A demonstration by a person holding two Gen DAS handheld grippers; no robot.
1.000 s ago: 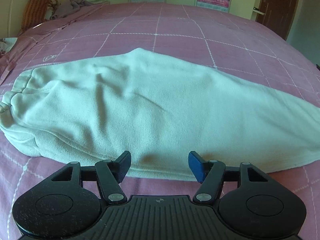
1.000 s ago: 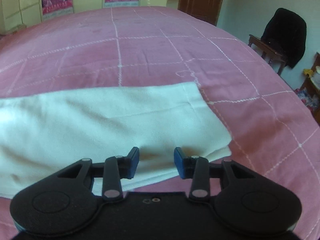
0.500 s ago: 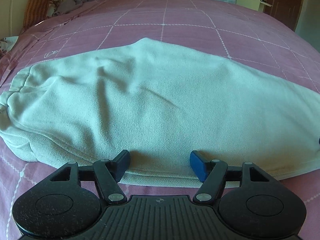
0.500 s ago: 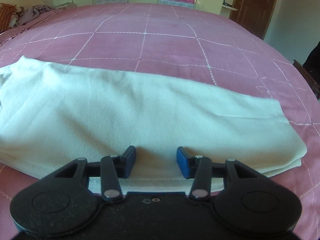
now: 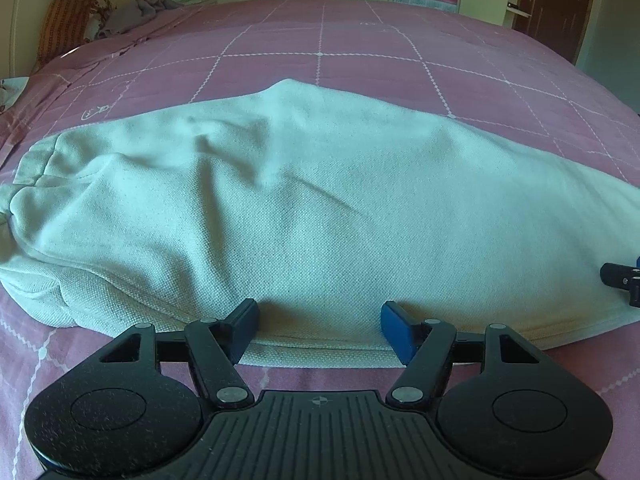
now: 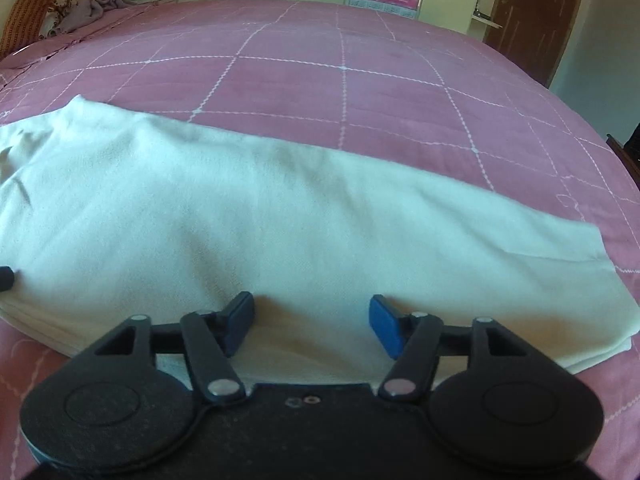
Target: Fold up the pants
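So the white pants (image 5: 320, 208) are lying folded lengthwise across the pink checked bedspread (image 5: 360, 40), filling the middle of both views, waistband toward the left edge of the left wrist picture and the leg cuffs toward the right edge of the right wrist one. The left gripper (image 5: 318, 320) sits at the bottom centre, jaws spread apart over the near hem, nothing pinched (pads just hover at the fabric edge). The right gripper (image 6: 312, 318) is the same deal at bottom centre of its view: its jaws have just been opening, the cloth lies below the gap, not clamped. An orange pillow (image 5: 66, 24) sits upper left.
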